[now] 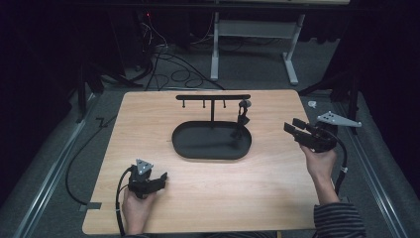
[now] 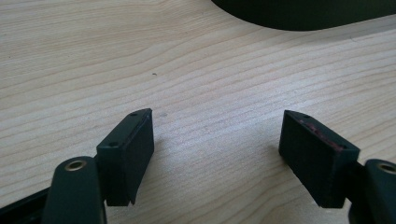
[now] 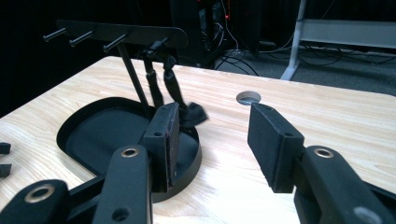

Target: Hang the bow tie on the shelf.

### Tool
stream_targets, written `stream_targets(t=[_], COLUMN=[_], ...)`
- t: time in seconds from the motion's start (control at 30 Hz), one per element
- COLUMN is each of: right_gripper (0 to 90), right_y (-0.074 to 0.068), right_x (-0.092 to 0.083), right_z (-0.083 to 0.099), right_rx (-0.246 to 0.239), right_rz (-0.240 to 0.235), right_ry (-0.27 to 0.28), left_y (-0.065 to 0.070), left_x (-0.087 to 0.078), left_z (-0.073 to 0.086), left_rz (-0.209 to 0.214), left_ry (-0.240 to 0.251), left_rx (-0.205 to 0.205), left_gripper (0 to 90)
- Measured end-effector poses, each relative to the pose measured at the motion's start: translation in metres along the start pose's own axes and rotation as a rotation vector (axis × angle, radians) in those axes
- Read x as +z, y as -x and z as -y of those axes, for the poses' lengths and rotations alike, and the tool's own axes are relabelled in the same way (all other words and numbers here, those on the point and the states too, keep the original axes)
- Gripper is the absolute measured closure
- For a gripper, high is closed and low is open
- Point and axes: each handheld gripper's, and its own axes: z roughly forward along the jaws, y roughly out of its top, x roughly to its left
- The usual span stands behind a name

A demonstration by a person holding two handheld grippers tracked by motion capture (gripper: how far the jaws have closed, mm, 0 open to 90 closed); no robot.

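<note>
Dark room, cables on the floor behind, pale wooden table [image 1: 148,114] in front.

Right gripper [image 1: 292,127] raised off the right edge of the table, jaws spread wide, nothing between them, aimed toward the stand. Just past its jaws in the right gripper view [image 3: 212,128]: rim of the black oval tray [image 3: 192,163], and above it the dark hanging strap [image 3: 169,84].

Left gripper [image 1: 162,176] low over the near left of the table, also gaping and empty [image 2: 217,140], bare wood between its pads.

Strap [image 1: 241,119] hung from the right-hand end of the stand's crossbar [image 1: 213,97], lower end dangling into or just over the tray [image 1: 184,148]; exact contact hard to tell, tip blurred.

Judged from its drape: light, limp, likely to swing and fold when touched. Probably not fragile, possibly smooth. Best taken by the narrow upper part just below the hook, pinched flat across its width, then lifted up and off the end of the bar. Grabbing low would likely leave the top to snag, and might tip the slim stand.
</note>
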Motion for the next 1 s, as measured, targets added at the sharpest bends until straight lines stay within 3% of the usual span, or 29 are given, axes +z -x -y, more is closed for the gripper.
stream_targets(t=[1.0], right_gripper=[55.3], right_y=[0.007], right_x=[-0.023], right_z=[0.028], right_rx=[0.032], right_rz=[0.011], right_ry=[0.002], left_y=[0.000], left_x=[0.000], left_z=[0.000], left_rz=[0.000], left_ry=[0.000], left_rx=[0.000], left_gripper=[27.0])
